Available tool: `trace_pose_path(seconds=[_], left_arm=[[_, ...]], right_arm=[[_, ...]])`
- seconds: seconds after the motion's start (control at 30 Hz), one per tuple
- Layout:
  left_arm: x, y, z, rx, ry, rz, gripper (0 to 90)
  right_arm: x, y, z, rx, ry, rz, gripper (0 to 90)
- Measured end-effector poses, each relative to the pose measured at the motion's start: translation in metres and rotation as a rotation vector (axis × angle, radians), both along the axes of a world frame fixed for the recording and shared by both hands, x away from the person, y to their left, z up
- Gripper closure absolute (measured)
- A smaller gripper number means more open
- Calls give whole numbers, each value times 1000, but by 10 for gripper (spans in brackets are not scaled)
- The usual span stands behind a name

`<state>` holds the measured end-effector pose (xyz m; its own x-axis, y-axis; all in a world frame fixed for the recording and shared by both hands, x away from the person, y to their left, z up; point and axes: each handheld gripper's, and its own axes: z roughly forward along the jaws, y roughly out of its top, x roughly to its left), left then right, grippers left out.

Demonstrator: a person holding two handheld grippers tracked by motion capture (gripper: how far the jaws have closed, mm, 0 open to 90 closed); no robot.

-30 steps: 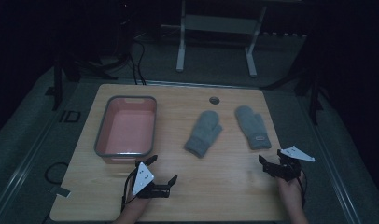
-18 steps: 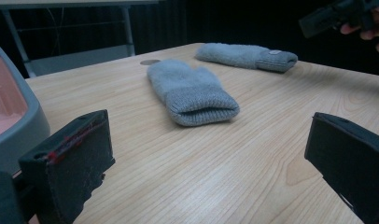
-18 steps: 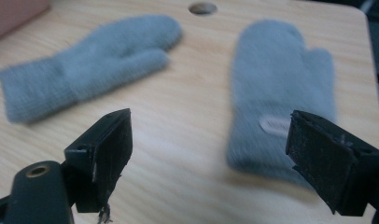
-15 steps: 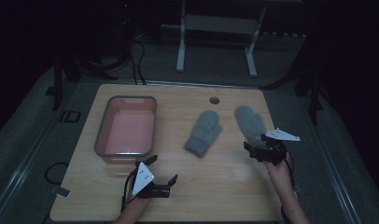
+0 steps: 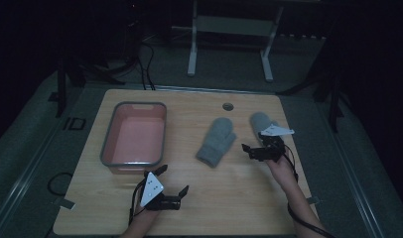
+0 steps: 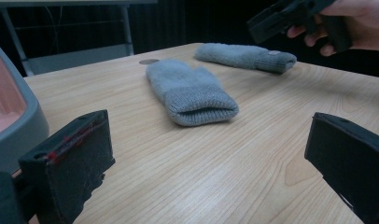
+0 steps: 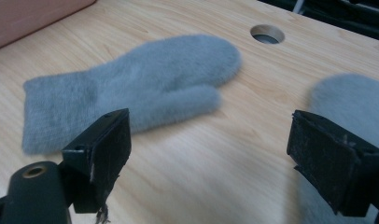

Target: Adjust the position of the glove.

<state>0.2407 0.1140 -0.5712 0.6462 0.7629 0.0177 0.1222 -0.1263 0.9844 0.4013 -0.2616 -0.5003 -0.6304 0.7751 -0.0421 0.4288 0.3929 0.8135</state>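
Two grey knitted mittens lie on the wooden table [image 5: 229, 198]. The left mitten [image 5: 217, 141] [image 6: 190, 88] [image 7: 131, 88] rests near the middle with its cuff toward the person. The right mitten [image 5: 261, 121] [image 6: 246, 56] [image 7: 351, 93] lies farther right, partly under my right gripper [image 5: 254, 151]. That gripper hovers open over the right mitten's cuff, its jaws wide apart and empty; its black body [image 6: 290, 16] is also in the left gripper view. My left gripper [image 5: 172, 181] stands open and empty near the table's front edge, just below the tub.
A pink tub [image 5: 135, 136] with a grey rim [image 6: 19, 121] stands at the table's left. A round cable hole [image 5: 228, 106] [image 7: 267, 33] sits near the back edge. A metal stand [image 5: 229, 29] stands on the floor beyond the table.
My right gripper has moved up and to the left, from the table's right front edge to the cuff of the right mitten. The left gripper has stayed put.
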Motion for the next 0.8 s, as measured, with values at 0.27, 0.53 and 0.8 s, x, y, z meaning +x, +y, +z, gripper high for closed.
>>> trace_pose_path(seconds=[0.27,0.53,0.8], left_arm=[[0,0,0,-3,3,-6,13],[0,0,0,-5,3,-10,13],[0,0,0,-9,6,-13,12]], right_arm=[[21,32,-8,25,53,76,135],[44,67,-16,7,74,153,202],[64,87,-29,-89,91,190,321]])
